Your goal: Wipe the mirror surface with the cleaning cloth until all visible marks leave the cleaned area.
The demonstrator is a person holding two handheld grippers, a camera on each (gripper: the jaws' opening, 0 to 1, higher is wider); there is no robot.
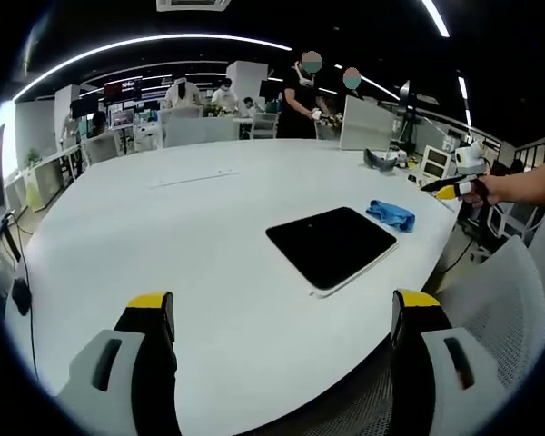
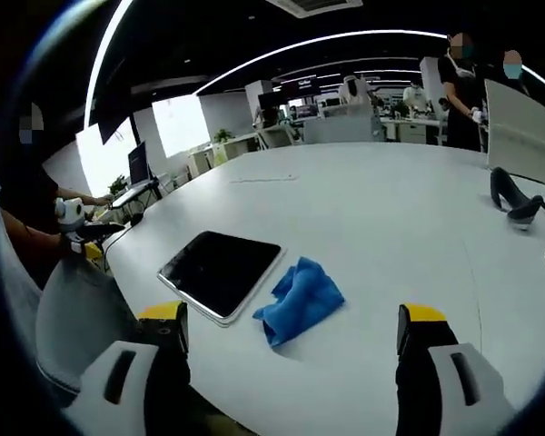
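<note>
At frame centre, the crumpled blue cleaning cloth [image 2: 299, 300] lies untouched beside the dark rectangular mirror [image 2: 220, 271]; both grippers [image 1: 282, 318] [image 2: 291, 331], jaws spread, must first grasp it.

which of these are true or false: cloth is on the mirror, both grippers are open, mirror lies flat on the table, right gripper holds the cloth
1. The cloth is on the mirror. False: it lies on the table beside the mirror, close to its edge.
2. Both grippers are open. True: the left gripper and the right gripper each show jaws set wide apart with nothing between them.
3. The mirror lies flat on the table. True: its dark face points up.
4. The right gripper holds the cloth. False: the cloth sits on the table ahead of the open jaws, untouched.
</note>
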